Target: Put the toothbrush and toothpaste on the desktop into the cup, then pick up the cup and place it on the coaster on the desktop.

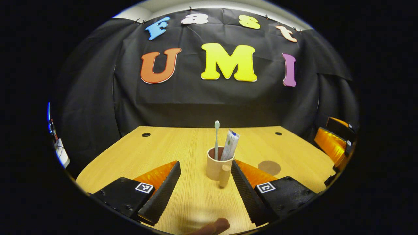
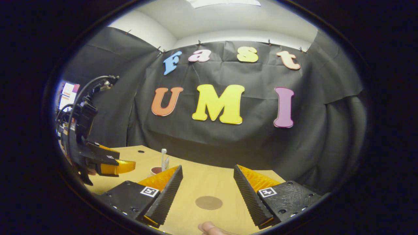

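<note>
Wooden desktop [image 1: 137, 153]: cup [image 1: 216, 168] upright with toothbrush [image 1: 216, 137] and toothpaste [image 1: 230, 145] inside, straight ahead of left gripper [image 1: 205, 189] (spread wide, nearer); coaster [image 1: 269, 167] just right; right gripper [image 2: 208, 192] wide too.

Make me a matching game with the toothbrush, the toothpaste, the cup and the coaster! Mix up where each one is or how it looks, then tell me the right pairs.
Things:
1. toothbrush
2. toothpaste
3. cup
4. coaster

Descriptions:
A. flat brown disc lying bare on the wooden desktop
B. stands on the desktop between the left gripper's open fingers, handle facing the camera
C. thin and upright in the cup, bristle head on top
D. wide tube leaning in the cup beside the thin one

Pairs: 1-C, 2-D, 3-B, 4-A
</note>
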Demonstrator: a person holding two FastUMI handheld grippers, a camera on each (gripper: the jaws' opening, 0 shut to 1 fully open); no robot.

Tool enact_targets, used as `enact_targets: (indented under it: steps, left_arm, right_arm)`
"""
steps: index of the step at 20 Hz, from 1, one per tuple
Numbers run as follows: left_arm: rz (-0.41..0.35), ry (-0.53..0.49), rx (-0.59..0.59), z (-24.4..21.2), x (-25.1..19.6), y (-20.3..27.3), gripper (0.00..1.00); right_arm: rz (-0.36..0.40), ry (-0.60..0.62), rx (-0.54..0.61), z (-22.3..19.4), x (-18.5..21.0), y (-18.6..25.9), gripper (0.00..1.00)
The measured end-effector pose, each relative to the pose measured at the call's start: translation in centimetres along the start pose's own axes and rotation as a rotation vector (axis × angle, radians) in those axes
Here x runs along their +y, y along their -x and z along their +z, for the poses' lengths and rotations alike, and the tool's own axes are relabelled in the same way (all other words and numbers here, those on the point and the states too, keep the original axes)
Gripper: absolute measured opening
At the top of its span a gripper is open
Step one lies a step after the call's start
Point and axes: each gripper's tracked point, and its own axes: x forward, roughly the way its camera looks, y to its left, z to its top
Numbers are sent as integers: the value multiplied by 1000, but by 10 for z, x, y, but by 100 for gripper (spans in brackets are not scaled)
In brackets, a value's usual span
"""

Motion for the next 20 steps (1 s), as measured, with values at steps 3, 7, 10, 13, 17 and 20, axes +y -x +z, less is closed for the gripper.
enact_targets:
  steps: [3,7,10,13,17,20]
  left_arm:
    - [13,-1,103,-10,-4,-13,98]
    - [1,-6,272,-19,-10,-36,99]
    - [-9,-17,399,-23,-8,-49,99]
    - [-18,-40,541,-37,-10,-60,98]
    - [-7,-25,738,-68,-16,-79,98]
    - [0,-25,837,-88,-17,-87,98]
  right_arm:
    - [-2,-21,2,-8,-19,25,94]
    - [6,-45,15,-21,-35,42,94]
    - [18,-74,21,-24,-40,46,94]
    - [20,-74,4,-22,-46,49,94]
    - [32,-94,-8,-22,-51,53,94]
    - [28,-119,1,-27,-58,55,94]
